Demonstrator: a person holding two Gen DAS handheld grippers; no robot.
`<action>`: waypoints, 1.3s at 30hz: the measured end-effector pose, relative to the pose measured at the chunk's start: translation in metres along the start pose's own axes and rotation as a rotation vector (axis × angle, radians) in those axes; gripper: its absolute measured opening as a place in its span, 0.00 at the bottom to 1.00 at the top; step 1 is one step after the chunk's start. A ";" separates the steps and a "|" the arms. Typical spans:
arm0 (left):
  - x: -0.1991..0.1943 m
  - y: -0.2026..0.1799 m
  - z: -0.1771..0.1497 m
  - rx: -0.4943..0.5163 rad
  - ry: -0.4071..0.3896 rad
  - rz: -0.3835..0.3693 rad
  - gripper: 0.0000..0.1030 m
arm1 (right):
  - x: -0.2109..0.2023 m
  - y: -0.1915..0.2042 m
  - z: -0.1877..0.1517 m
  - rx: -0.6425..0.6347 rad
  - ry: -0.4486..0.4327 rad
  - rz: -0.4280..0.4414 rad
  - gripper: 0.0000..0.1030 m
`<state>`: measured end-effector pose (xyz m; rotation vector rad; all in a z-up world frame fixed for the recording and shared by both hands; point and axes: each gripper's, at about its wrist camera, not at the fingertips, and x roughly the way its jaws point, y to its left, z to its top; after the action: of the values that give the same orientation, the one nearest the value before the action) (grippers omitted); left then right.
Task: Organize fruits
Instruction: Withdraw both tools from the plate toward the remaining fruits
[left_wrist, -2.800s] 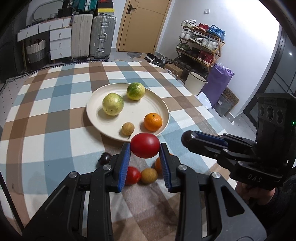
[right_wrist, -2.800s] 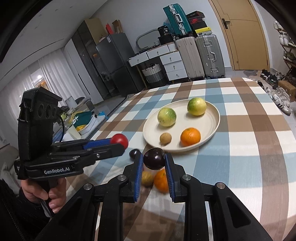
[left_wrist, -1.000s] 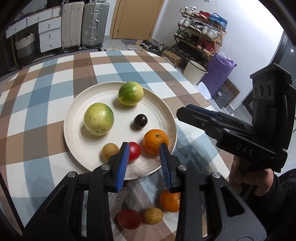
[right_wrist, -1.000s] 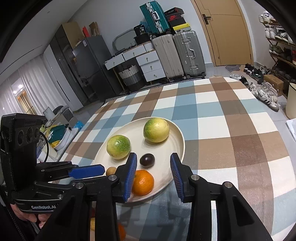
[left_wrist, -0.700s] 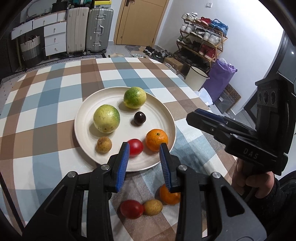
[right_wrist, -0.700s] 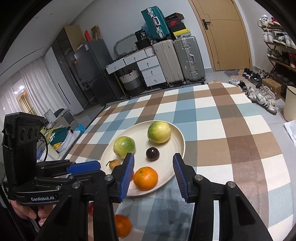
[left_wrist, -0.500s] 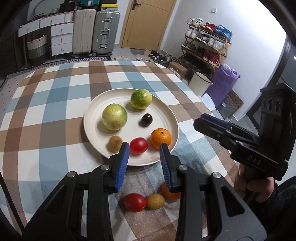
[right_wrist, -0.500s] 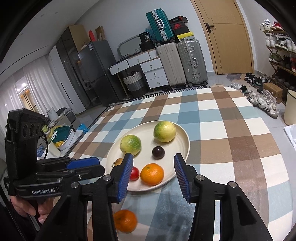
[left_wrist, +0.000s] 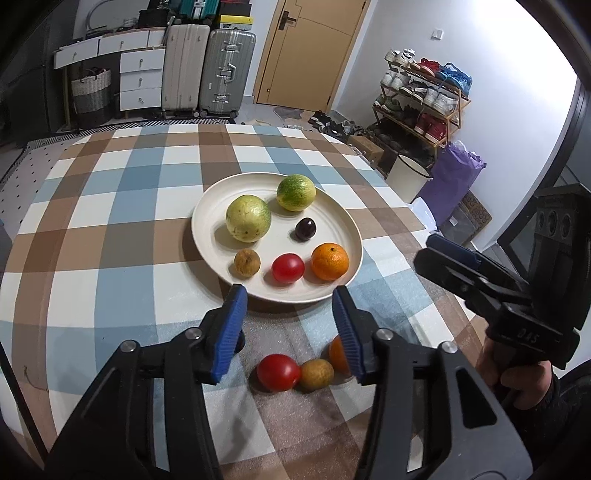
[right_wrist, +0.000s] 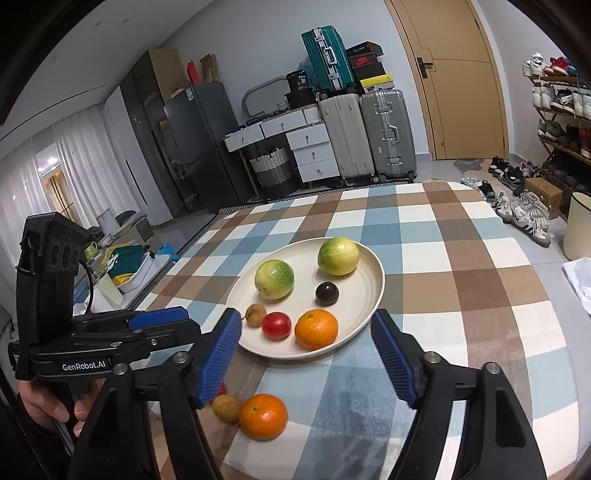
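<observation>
Both grippers hanging over the table edge, angled down at the fruit

Left gripper (left_wrist: 288, 325) and right gripper (right_wrist: 306, 354) have just been opening, nothing between them. Plate (left_wrist: 207, 210) holds six fruits; three lie loose nearby. The left one's side reads "GenRobot.AI".

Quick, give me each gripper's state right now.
Left gripper: open, jaws just widened, holding nothing.
Right gripper: open, jaws just widened, holding nothing.

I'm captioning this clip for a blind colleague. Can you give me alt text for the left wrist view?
A cream plate on a checked tablecloth holds six fruits; a tomato, a small brown fruit and an orange lie loose in front. The left tool hovers open and empty above them; the right tool enters from the right.
</observation>
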<state>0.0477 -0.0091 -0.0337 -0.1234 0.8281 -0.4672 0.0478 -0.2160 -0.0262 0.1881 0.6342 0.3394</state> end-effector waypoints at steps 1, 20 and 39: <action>-0.001 0.001 -0.001 -0.002 -0.002 0.002 0.46 | -0.002 0.001 -0.001 -0.002 -0.003 0.001 0.75; -0.038 0.017 -0.043 -0.053 -0.054 0.105 0.89 | -0.008 0.023 -0.038 -0.032 0.055 -0.037 0.83; -0.041 0.047 -0.079 -0.129 -0.035 0.115 0.99 | 0.018 0.027 -0.066 -0.004 0.178 -0.049 0.83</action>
<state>-0.0174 0.0569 -0.0725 -0.2010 0.8258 -0.3023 0.0151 -0.1800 -0.0809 0.1389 0.8122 0.3123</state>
